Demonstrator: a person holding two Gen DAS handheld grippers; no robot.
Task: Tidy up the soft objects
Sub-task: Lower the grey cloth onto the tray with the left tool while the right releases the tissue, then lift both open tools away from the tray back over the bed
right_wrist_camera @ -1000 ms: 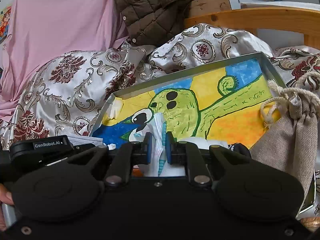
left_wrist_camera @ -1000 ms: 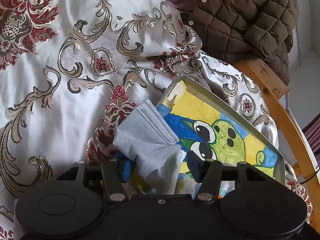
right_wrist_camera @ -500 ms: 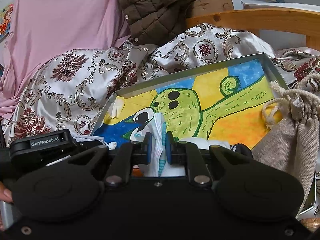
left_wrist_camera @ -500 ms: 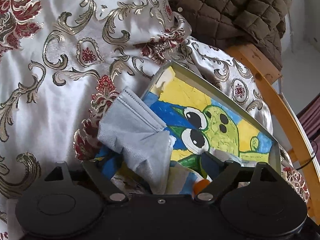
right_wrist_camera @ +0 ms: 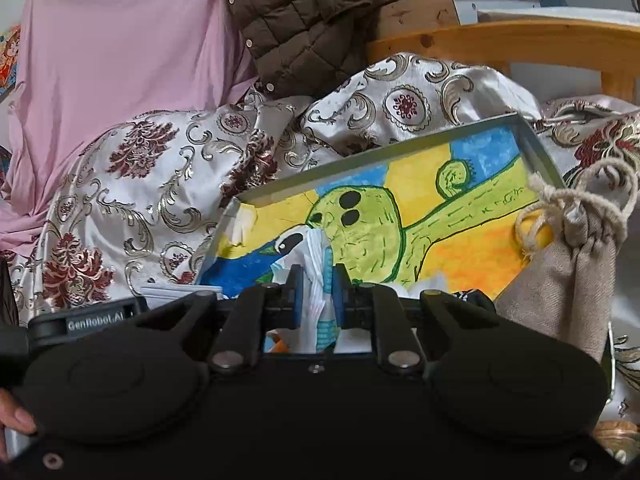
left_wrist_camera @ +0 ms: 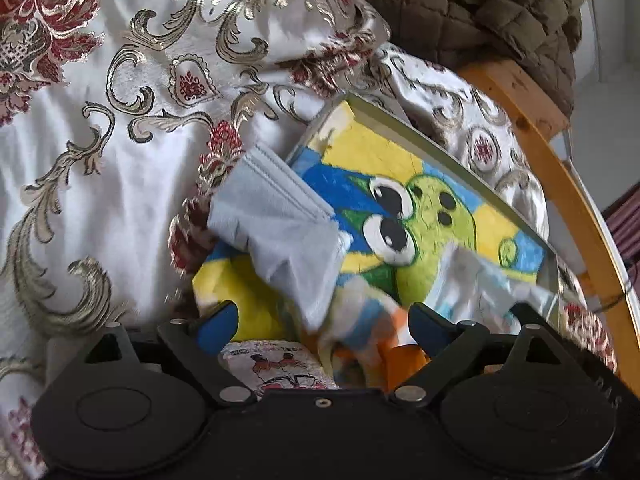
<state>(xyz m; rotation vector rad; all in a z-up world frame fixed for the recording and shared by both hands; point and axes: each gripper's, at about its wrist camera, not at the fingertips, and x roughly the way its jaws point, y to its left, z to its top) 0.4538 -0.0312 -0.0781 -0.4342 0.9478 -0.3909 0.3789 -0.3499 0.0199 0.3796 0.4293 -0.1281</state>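
L claw [left_wrist_camera: 322, 322] is wide open; its jaws have just been opening, and the grey face mask [left_wrist_camera: 280, 232] lies loose between them, w/ neither blue pad touching it. Mask sits crumpled at the near-left corner of the metal tray [left_wrist_camera: 448, 156], partly over the rim and partly on the frog drawing [left_wrist_camera: 436, 216] that lines the tray bottom. Near the claw, a blurred orange-and-blue soft item [left_wrist_camera: 368, 332] and a small white printed packet [left_wrist_camera: 276, 364] lie in the tray.

R claw [right_wrist_camera: 316, 292] is closed, gripping a white tissue pack w/ blue print [right_wrist_camera: 316, 280]; the pack stands upright between the pads, over the near part of the tray [right_wrist_camera: 360, 160]. A beige drawstring pouch [right_wrist_camera: 568, 276] rests at the tray's right edge.

Tray sits tilted on a white satin bedspread w/ red and gold pattern [left_wrist_camera: 120, 160]. Far side: brown quilted jacket [right_wrist_camera: 320, 20], pink cloth [right_wrist_camera: 120, 52] to its left, wooden bed frame [right_wrist_camera: 520, 44] to the right.
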